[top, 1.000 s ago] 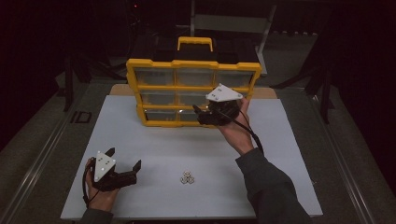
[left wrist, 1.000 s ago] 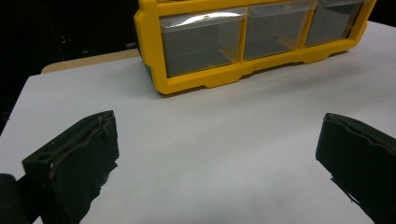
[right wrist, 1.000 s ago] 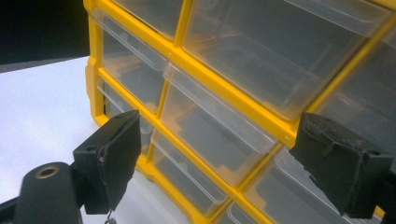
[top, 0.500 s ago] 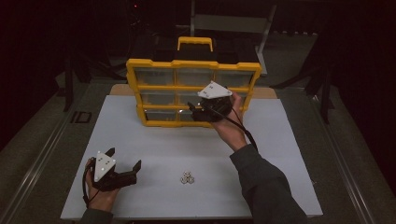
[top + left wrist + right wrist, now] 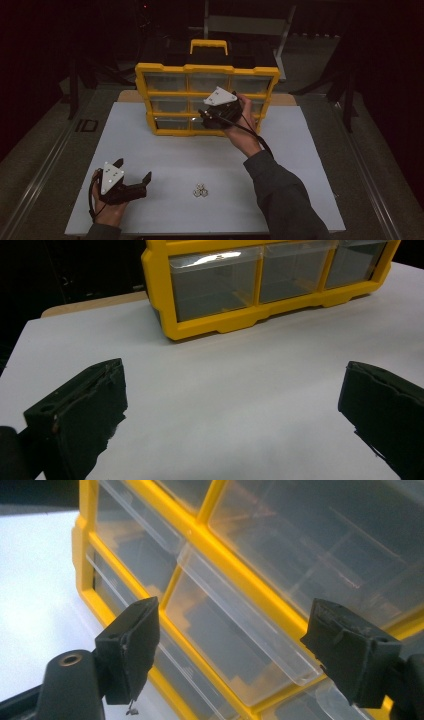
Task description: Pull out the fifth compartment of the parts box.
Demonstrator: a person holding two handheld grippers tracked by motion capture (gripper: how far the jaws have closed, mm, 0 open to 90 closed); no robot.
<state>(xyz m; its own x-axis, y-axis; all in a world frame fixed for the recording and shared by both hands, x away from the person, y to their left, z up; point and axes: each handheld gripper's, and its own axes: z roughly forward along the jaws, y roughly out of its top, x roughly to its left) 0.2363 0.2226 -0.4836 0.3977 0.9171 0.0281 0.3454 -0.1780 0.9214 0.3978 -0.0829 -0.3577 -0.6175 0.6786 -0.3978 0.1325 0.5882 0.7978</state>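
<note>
A yellow organizer [image 5: 207,70] with clear drawers stands upright at the back of the white mat. My right gripper [image 5: 206,119] is up against its front, near the middle drawers. In the right gripper view its jaws [image 5: 235,635] stand open and have just been closing, with the lip of a clear drawer [image 5: 225,650] between them and the pads not touching it. The yellow frame [image 5: 240,567] runs slantwise behind. My left gripper [image 5: 134,171] rests open at the mat's near left; nothing lies between its jaws [image 5: 235,390], and the organizer's bottom row [image 5: 220,325] lies ahead of it.
A small cluster of metal nuts [image 5: 201,190] lies on the white mat [image 5: 310,165] near the front middle. The organizer has a yellow carry handle [image 5: 209,46] on top. A wooden board [image 5: 127,95] shows under its left side. Dark surroundings ring the table.
The right gripper has moved left and closer to the organizer's front. The left gripper has stayed where it was.
</note>
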